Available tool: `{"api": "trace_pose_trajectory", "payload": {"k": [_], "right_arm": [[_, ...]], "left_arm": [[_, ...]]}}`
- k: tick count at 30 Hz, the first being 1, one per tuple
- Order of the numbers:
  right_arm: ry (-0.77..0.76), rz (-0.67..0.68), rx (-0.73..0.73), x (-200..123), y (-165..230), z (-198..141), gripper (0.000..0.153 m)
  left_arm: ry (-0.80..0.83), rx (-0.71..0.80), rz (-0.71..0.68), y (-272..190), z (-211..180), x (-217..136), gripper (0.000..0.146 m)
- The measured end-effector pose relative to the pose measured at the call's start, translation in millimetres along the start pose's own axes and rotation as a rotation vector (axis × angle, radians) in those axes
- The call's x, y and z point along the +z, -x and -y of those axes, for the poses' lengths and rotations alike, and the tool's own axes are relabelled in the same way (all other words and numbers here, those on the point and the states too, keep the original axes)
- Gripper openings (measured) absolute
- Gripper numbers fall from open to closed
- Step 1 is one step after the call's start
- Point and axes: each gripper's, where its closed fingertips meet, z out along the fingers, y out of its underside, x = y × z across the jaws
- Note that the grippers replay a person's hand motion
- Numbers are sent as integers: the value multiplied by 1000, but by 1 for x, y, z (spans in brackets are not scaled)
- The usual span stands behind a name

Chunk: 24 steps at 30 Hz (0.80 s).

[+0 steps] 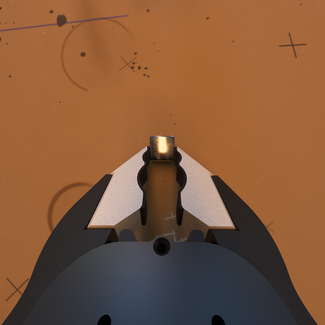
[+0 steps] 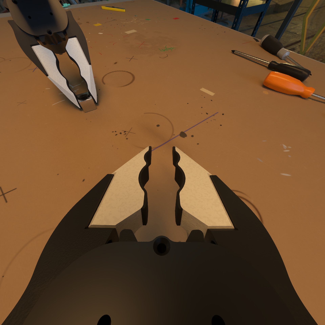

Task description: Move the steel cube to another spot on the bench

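Note:
The steel cube [image 1: 161, 147] is small and shiny, and it sits between the tips of my left gripper [image 1: 161, 150], which is shut on it. In the right wrist view the left gripper [image 2: 88, 100] points down at the far left of the brown bench [image 2: 193, 123], with the cube [image 2: 88, 105] at its tips, at or just above the surface. I cannot tell whether it touches. My right gripper [image 2: 161, 149] is open and empty, low over the bench near a purple line.
At the right edge lie an orange-handled screwdriver [image 2: 288, 84], a black-handled screwdriver [image 2: 288, 68] and a dark-and-grey-handled tool [image 2: 274, 45]. A yellow tool [image 2: 113, 8] lies at the far edge. Blue shelving [image 2: 237, 14] stands beyond the bench. The surface bears ring stains, crosses and specks.

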Motion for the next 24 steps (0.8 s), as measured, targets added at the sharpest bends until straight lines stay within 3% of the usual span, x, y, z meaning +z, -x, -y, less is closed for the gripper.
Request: {"api": "trace_pose_trajectory", "payload": {"k": [24], "right_arm": [[18,3,-15,2,2,-2,24]], "left_arm": [[-6,17,-14,-5,3,2,27]]}}
